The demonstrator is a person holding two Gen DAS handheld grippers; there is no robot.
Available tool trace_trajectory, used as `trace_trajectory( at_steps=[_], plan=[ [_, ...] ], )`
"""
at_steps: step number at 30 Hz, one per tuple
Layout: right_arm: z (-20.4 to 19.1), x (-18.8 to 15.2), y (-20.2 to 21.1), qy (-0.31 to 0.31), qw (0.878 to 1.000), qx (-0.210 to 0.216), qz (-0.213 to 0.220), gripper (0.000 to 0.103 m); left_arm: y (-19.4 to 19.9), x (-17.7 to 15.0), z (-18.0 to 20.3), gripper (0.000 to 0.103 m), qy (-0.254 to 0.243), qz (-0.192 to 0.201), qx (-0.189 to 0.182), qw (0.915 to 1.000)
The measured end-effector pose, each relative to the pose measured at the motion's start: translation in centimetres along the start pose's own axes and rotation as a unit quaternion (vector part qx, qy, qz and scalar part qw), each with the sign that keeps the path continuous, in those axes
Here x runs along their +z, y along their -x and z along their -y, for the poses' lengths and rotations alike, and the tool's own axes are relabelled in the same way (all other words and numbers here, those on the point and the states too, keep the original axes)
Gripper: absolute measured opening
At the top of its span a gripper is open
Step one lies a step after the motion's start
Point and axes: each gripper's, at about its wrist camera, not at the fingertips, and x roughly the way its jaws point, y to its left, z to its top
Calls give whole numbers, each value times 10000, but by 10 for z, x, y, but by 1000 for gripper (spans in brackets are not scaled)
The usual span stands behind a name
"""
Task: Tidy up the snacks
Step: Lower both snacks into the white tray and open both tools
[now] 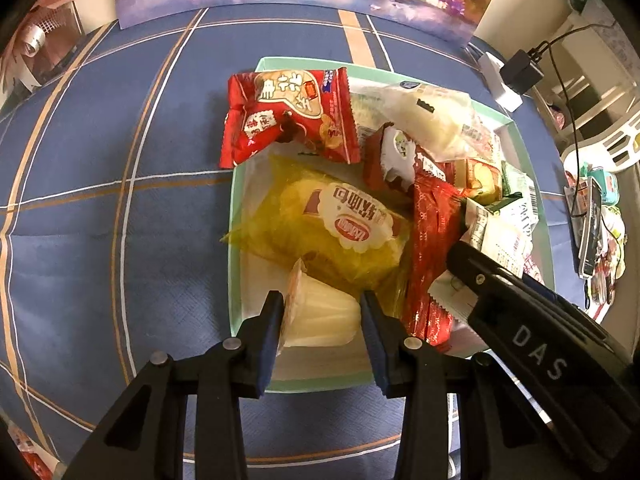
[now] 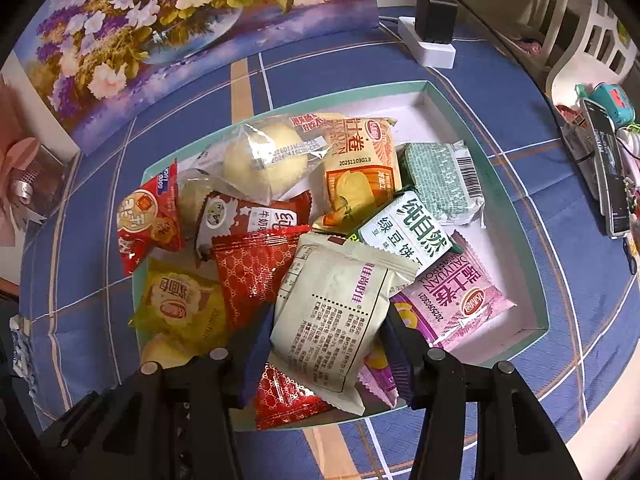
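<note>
Both jaws clamped on snacks (image 2: 320, 320)

"DAS" is read on the right hand-held gripper (image 1: 464, 216) | "20251103G13" on the orange roll packet (image 2: 360, 160), far ahead | "GOOD LUCK" on the red packet (image 2: 148, 216), ahead-left

glossy plastic snack wrappers (image 2: 256, 276), matt cloth tablecloth (image 1: 100, 200)
</note>
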Motion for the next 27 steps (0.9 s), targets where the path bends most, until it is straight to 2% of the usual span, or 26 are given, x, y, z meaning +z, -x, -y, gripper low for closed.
trace_trajectory(
  at_steps=[7,9,11,17,20,22,24,25,27],
  plan=[
    [-1,1,1,10,10000,12,-3,58,7,2,-7,42,117,55,-7,9999],
    [-1,2,2,20,10000,4,0,59,14,4,-9,52,126,149,-64,9998],
    [0,2,6,5,10000,20,60,60,20,5,-10,55,126,239,-26,9996],
    [1,5,21,-23,9996,49,292,60,36,8,-22,55,267,494,20,9984],
    [0,5,24,-1,9994,45,339,60,41,12,-29,56,395,606,252,9971],
    [-2,5,24,26,9995,45,326,60,43,15,-39,63,519,662,434,9955],
    [-4,4,22,62,9995,39,301,60,46,17,-52,78,636,714,622,9935],
    [-5,3,21,92,9995,49,283,61,46,18,-57,80,695,747,745,9920],
    [-8,2,20,152,9995,80,275,69,48,20,-71,86,802,799,1006,9885]
  ],
)
